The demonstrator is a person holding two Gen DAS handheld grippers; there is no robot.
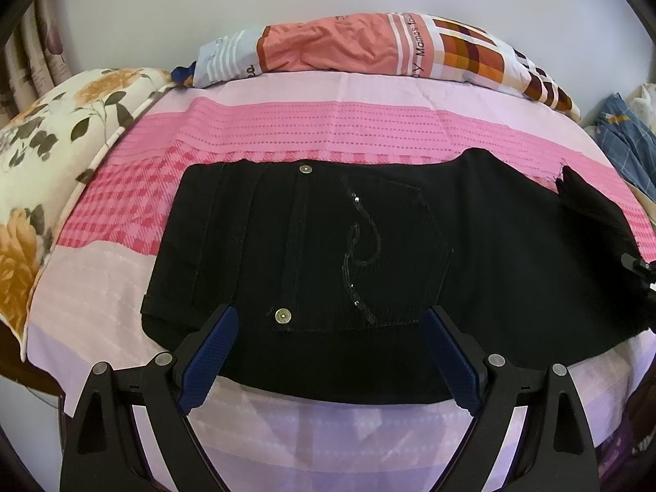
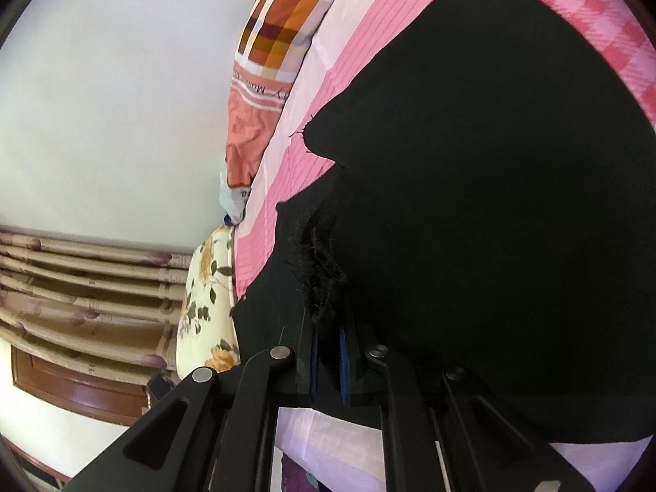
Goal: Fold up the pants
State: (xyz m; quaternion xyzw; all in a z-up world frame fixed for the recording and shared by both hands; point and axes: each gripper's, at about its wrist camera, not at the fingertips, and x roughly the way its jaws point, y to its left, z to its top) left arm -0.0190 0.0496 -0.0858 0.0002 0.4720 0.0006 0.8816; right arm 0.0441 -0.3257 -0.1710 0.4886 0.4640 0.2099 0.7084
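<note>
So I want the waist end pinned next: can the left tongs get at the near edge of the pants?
Probably yes. The left tongs stand open right above the pants, near edge between the pads, nothing over it.

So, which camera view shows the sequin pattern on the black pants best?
The left wrist view: the sequin pattern lies open on the black pants, between two metal buttons. The right wrist view shows only plain black cloth and a frayed edge.
</note>
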